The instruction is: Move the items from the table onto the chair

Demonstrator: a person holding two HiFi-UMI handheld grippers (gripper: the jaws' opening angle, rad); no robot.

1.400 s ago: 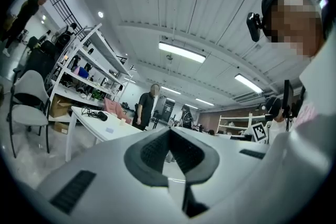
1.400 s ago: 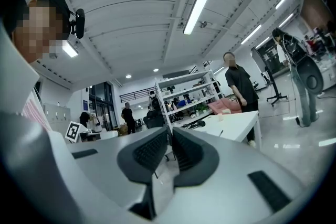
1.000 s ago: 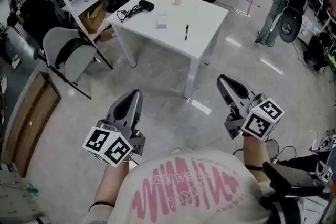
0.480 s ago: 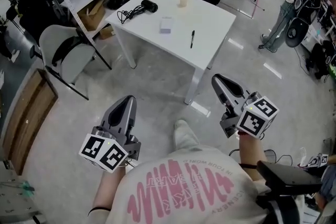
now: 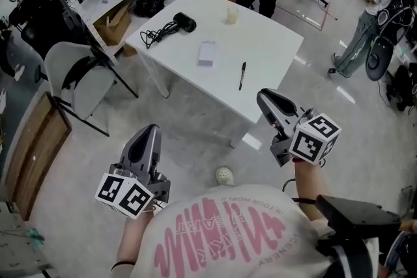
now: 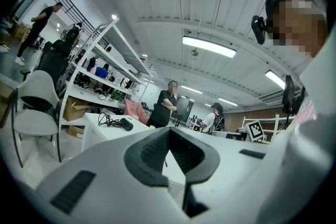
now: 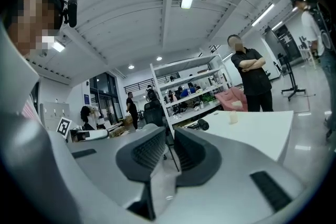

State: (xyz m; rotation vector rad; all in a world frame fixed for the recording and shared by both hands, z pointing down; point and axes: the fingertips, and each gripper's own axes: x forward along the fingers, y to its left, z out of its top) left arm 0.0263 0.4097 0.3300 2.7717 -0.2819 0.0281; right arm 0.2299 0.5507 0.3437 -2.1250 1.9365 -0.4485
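White tabletop first, from the head view: the table (image 5: 280, 49) bears all four items, a black hair dryer (image 5: 183, 22) with its cord, a notepad (image 5: 206, 53), a pen (image 5: 242, 75) and a small pale cup (image 5: 231, 14). The grey chair (image 5: 78, 84) stands well apart at its left and bears nothing yet. We judge this to be the approach, with nothing lifted. Our left gripper (image 5: 150, 132) hangs short of the table, and our right gripper (image 5: 263, 97) is by its front corner, near the pen. We cannot tell what the cup holds.

Left gripper view: the tongs are clenched tip to tip on nothing.

Right gripper view: the jaws have just been easing apart and show a thin gap with nothing in it. Next, we judge, they must spread wider and come low over the flat pen.
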